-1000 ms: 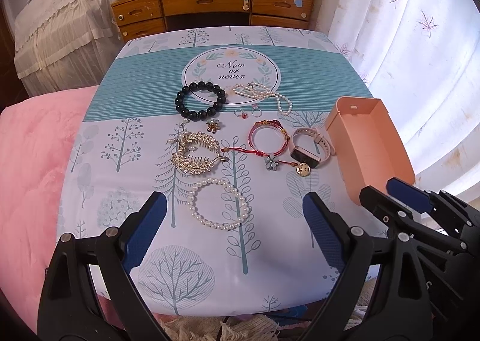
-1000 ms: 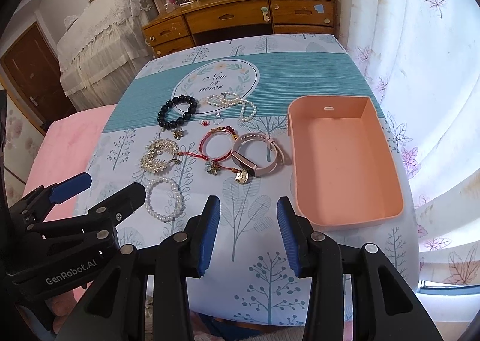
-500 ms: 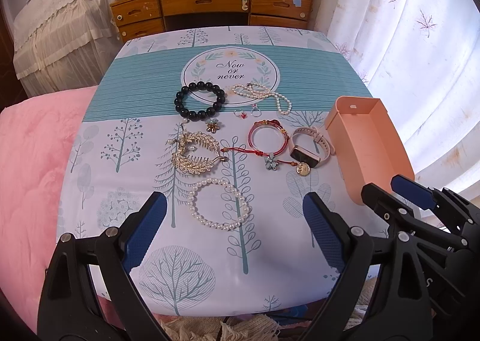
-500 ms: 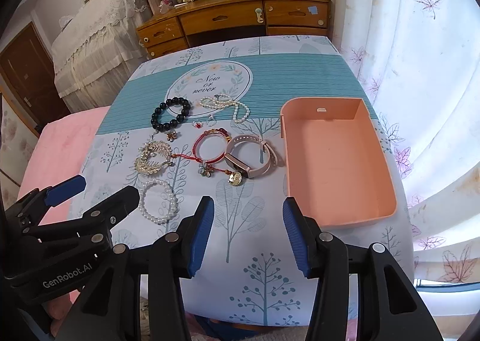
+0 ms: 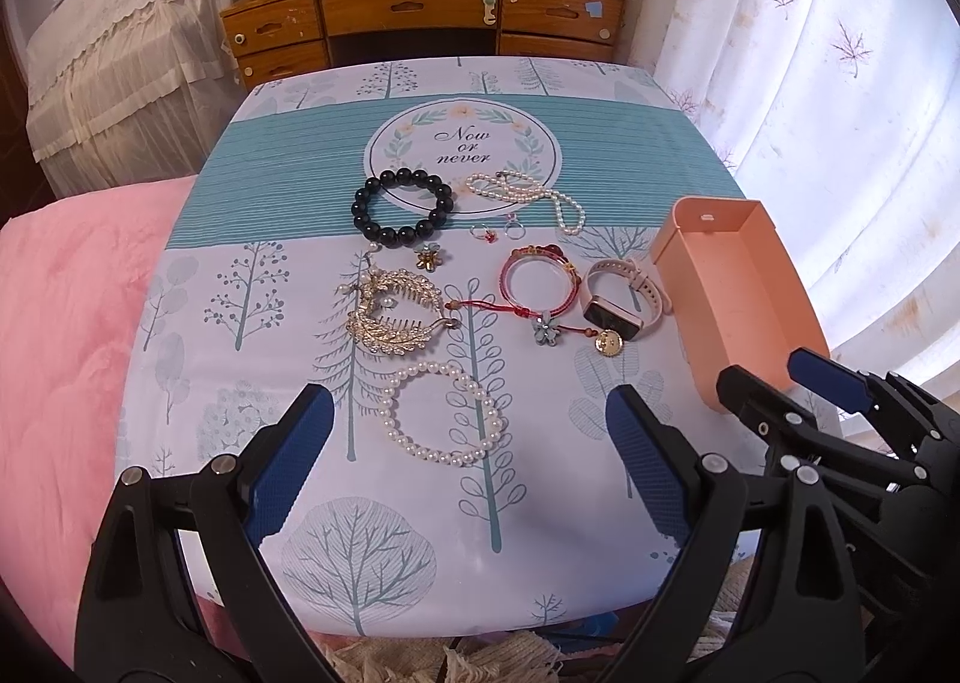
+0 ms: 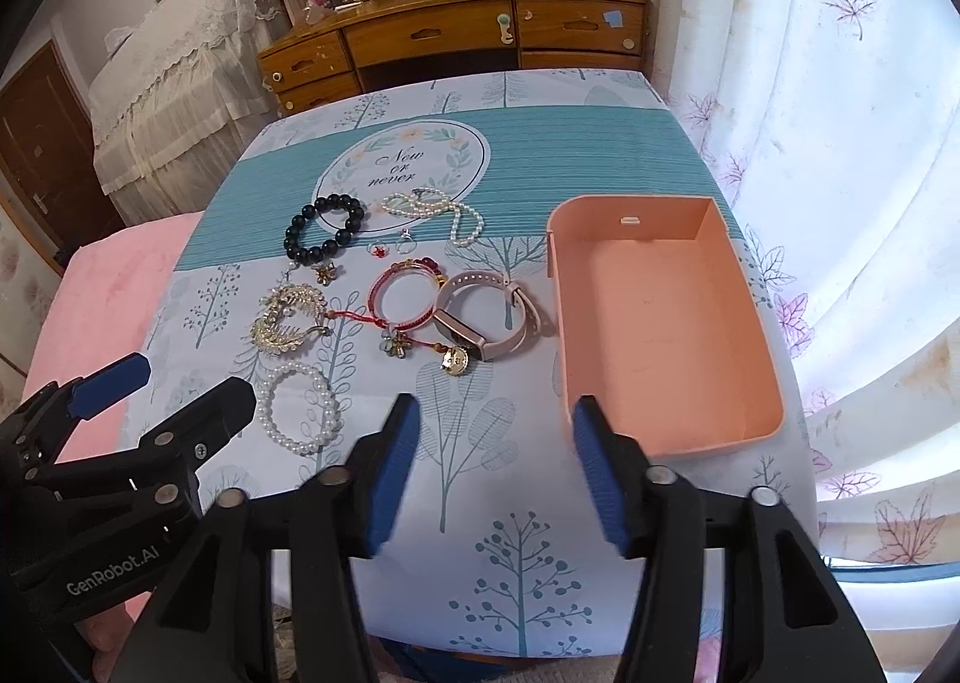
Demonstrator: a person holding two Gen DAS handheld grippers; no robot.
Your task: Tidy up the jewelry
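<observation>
- Your R gripper [image 6: 489, 467]: jaws have just been opening, now wide, nothing between.
- L gripper [image 5: 468, 467]: wide, empty, unmoved.
- Jewelry, e.g. pearl bracelet [image 6: 298, 408], at 10 o'clock of R gripper; pink tray [image 6: 753, 323] at 1 o'clock, empty.
- Verdict: pick-up pending.

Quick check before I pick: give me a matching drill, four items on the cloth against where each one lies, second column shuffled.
Things:
1. black bead bracelet
2. pearl bracelet
3. pink watch
4. gold leaf hair comb

Places:
A. nearest the open left gripper, between its fingers in the left wrist view
B. just beside the empty pink box
C. overlapping the round "Now or never" print
D. between the black beads and the pearl bracelet

Pairs: 1-C, 2-A, 3-B, 4-D
</observation>
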